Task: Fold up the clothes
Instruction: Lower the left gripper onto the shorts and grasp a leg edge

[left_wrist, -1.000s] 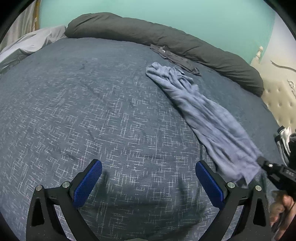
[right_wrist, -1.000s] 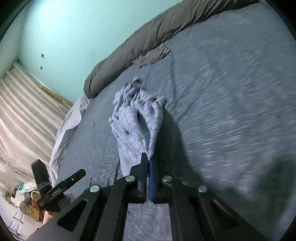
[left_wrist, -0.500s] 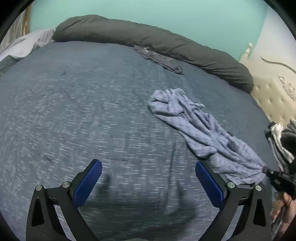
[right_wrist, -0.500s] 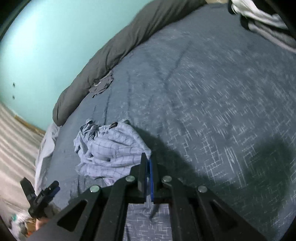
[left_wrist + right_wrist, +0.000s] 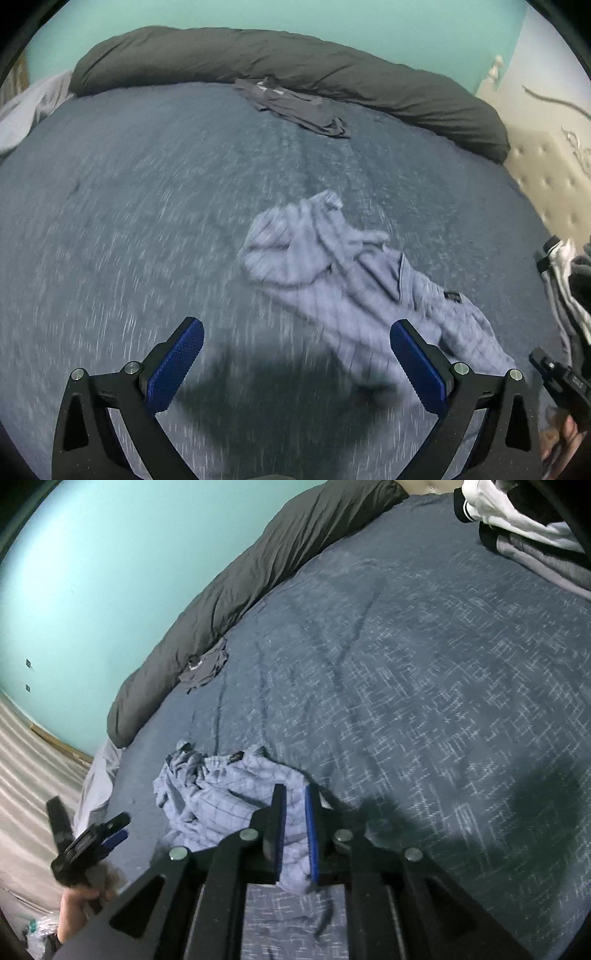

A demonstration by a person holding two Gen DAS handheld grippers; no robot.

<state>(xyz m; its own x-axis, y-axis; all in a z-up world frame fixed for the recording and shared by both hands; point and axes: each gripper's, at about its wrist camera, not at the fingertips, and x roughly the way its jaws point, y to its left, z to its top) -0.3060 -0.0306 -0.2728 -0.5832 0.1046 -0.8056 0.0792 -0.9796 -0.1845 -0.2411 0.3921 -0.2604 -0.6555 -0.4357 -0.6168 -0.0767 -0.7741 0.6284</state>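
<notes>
A light blue checked garment (image 5: 332, 266) lies crumpled on the dark blue bedcover (image 5: 129, 203). My left gripper (image 5: 295, 326) hovers over the cover, open wide and empty, with the garment just ahead of its right finger. In the right wrist view the garment (image 5: 221, 790) lies bunched at my right gripper (image 5: 294, 788). Its jaws are opening: a gap shows between the blue pads, and a fold of the cloth sits loose in it. The right gripper (image 5: 557, 373) shows at the left view's right edge, and the left gripper (image 5: 88, 812) at the right view's lower left.
A dark grey garment (image 5: 295, 110) lies at the far side next to a long grey bolster (image 5: 295, 59). A pile of black, white and grey clothes (image 5: 517, 520) sits by the tufted headboard (image 5: 546, 177). The teal wall stands beyond.
The right gripper dragged the blue garment across the bed, from stretched out to a crumpled heap, and its jaws have parted. The left gripper swung towards the garment.
</notes>
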